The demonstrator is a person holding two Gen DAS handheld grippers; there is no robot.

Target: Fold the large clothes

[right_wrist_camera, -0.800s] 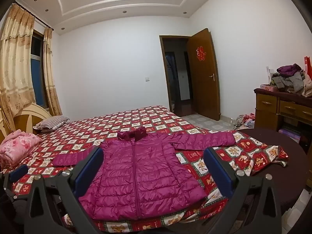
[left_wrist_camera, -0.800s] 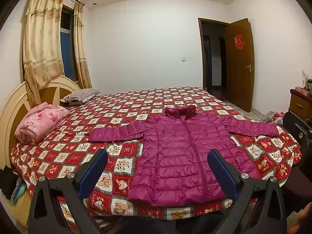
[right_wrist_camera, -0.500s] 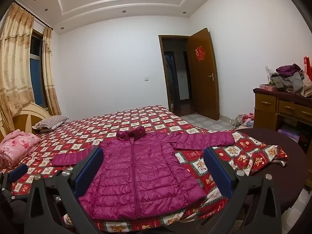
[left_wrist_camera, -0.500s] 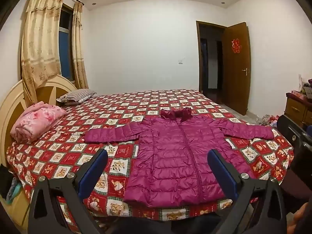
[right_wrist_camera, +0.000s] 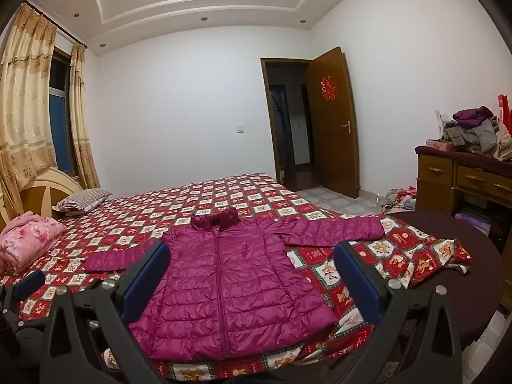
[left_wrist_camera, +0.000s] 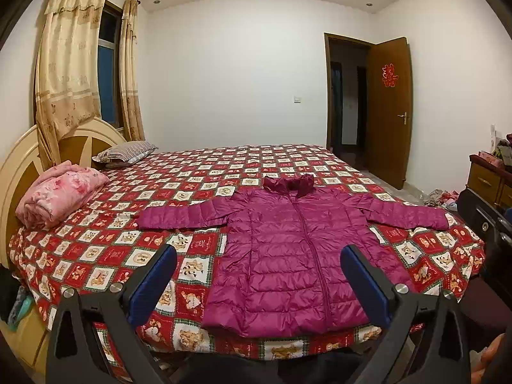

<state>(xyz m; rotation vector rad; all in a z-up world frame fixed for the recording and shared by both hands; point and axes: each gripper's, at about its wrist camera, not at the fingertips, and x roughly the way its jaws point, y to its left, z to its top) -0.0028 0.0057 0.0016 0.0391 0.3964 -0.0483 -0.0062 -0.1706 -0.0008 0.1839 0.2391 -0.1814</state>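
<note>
A magenta quilted jacket (left_wrist_camera: 288, 249) lies flat and zipped on the red patterned bedspread (left_wrist_camera: 198, 192), both sleeves spread out sideways, collar toward the far side, hem at the near bed edge. It also shows in the right wrist view (right_wrist_camera: 224, 275). My left gripper (left_wrist_camera: 257, 256) is open and empty, held back from the bed above the hem. My right gripper (right_wrist_camera: 251, 252) is open and empty, also short of the bed, in front of the jacket's lower half. The left gripper's blue finger (right_wrist_camera: 28, 280) shows at the right view's left edge.
A folded pink quilt (left_wrist_camera: 60, 198) and a striped pillow (left_wrist_camera: 128, 153) lie by the headboard (left_wrist_camera: 19, 160) at left. A wooden dresser (right_wrist_camera: 464, 176) with piled clothes stands at right, a dark round table (right_wrist_camera: 480, 272) before it. An open door (right_wrist_camera: 332, 121) is beyond.
The left gripper has tilted up and pulled back slightly, so the jacket sits a little lower and more centred in its view. The right view has barely shifted. Both grippers stay open.
</note>
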